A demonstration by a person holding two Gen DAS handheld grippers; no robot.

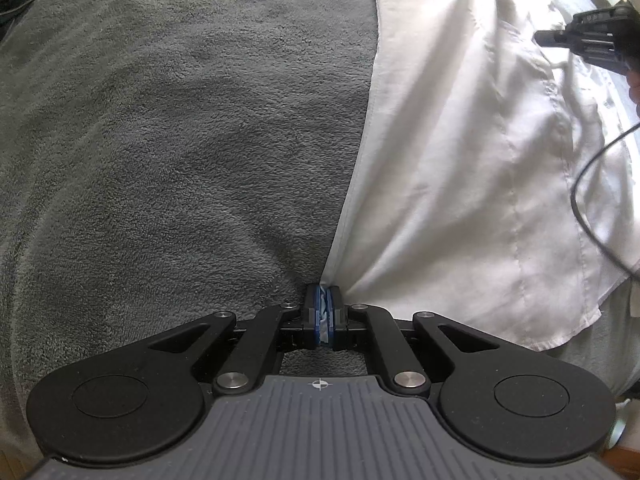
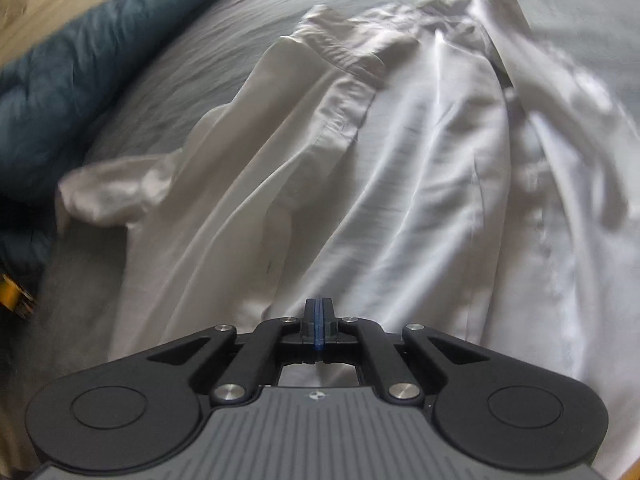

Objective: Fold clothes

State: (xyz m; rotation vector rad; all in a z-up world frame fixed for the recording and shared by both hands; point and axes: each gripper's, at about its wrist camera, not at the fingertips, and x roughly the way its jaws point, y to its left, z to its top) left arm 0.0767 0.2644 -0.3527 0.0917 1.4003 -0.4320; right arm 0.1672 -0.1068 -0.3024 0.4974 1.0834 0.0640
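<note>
The left hand-held gripper [image 1: 322, 312] is clamped on a corner of the white shirt [image 1: 460, 184], which stretches ahead and rightward over the grey blanket [image 1: 180, 140]. The right hand-held gripper [image 2: 319, 322] has its jaws together with nothing visibly between them, above the shirt spreading ahead.

White shirt [image 2: 360, 168] spread rumpled on grey blanket [image 1: 180, 140], collar far end, sleeve bunched at left, hem corner lifted.
</note>
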